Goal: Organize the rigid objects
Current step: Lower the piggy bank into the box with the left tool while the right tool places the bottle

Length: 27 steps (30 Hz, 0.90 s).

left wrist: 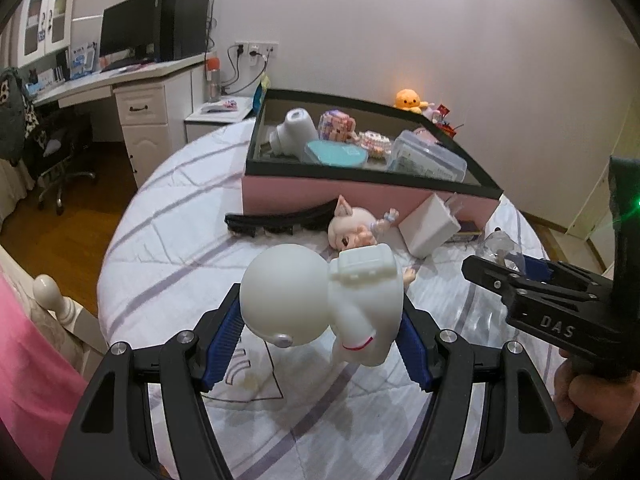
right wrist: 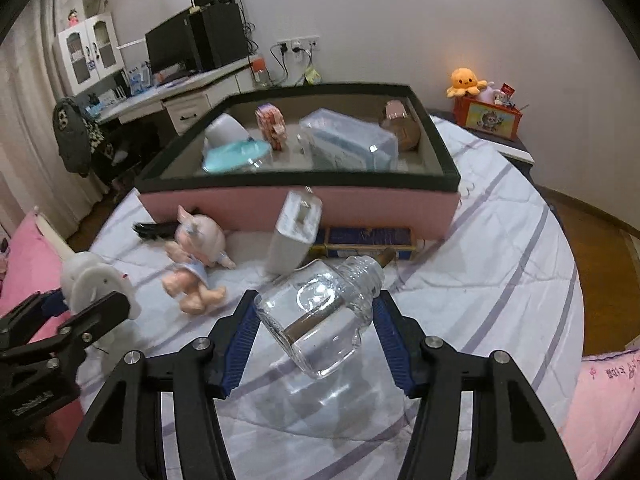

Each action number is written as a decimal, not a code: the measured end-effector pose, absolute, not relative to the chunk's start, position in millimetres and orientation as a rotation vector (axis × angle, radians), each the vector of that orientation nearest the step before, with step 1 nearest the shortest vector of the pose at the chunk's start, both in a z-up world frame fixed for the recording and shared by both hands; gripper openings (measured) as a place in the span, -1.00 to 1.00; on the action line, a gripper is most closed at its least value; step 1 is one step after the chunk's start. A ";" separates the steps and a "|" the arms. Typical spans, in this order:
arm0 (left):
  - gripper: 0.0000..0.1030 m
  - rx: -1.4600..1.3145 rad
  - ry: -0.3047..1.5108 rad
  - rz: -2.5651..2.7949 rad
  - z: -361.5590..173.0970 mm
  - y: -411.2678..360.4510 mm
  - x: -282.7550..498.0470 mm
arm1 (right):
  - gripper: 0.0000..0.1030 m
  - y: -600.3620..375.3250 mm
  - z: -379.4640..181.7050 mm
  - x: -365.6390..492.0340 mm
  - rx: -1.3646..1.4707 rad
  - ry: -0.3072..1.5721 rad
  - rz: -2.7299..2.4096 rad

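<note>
My left gripper point(left wrist: 320, 320) is shut on a white astronaut figurine point(left wrist: 324, 300) and holds it above the bed; the figurine also shows in the right wrist view point(right wrist: 96, 284). My right gripper point(right wrist: 316, 320) is shut on a clear glass bottle point(right wrist: 320, 312), tilted, above the bedsheet. The right gripper also shows at the right of the left wrist view point(left wrist: 516, 276). A pink box with a black rim point(right wrist: 296, 204) stands on the bed beyond both grippers. It holds several items.
On the bedsheet before the box lie a pig doll point(right wrist: 196, 248), a white charger point(right wrist: 296, 236), a black comb point(left wrist: 276, 220) and a dark blue flat box point(right wrist: 368, 240). A desk with a monitor point(left wrist: 128, 36) stands at left. A nightstand with an orange plush point(right wrist: 466, 80) is at right.
</note>
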<state>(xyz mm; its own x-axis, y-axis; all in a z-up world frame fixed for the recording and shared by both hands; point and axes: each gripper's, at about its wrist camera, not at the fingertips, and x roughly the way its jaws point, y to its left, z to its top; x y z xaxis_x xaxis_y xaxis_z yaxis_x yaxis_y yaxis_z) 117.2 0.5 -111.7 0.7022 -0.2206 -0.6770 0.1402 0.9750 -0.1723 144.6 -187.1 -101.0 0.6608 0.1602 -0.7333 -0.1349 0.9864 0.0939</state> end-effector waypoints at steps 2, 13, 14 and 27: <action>0.37 -0.119 0.758 -0.211 -104.2 2.1 120.4 | 0.14 -186.5 -91.8 144.0 0.037 0.811 0.181; 0.37 -0.083 0.595 -0.221 -38.9 3.3 179.5 | 0.14 -192.9 -19.4 193.7 0.015 0.655 0.222; 0.37 -0.086 0.587 -0.225 -34.4 2.9 188.5 | 0.14 -193.8 -15.0 200.5 0.015 0.647 0.230; 0.37 -0.050 0.660 -0.221 -45.8 -26.8 312.9 | 0.14 -200.8 -32.7 323.2 0.026 0.740 0.218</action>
